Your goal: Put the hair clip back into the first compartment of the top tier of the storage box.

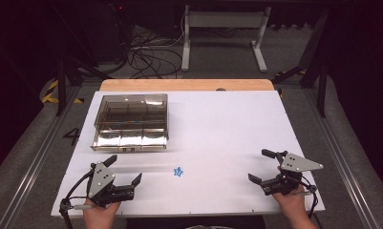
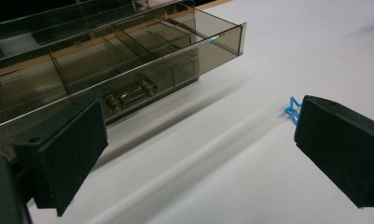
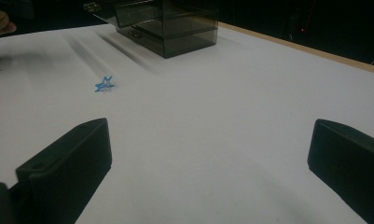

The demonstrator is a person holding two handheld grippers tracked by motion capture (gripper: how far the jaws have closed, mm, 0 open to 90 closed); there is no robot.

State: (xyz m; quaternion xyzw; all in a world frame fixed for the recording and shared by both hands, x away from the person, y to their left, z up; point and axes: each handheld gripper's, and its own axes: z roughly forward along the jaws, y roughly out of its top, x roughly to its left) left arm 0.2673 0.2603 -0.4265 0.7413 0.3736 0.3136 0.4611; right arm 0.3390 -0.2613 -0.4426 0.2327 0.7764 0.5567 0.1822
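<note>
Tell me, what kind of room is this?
Probably a lab or workshop set up for recording. A white table holds a smoky plastic organizer box and a tiny blue star, with tangled cables on the grey floor behind it.

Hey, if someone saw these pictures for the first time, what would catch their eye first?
Probably the smoky clear box with dividers, sitting on the far left of the white table. Next, the tiny blue star lying alone near the front, nearer the left gripper than the right gripper. Both grippers rest at the near edge with jaws wide apart, holding nothing.
</note>
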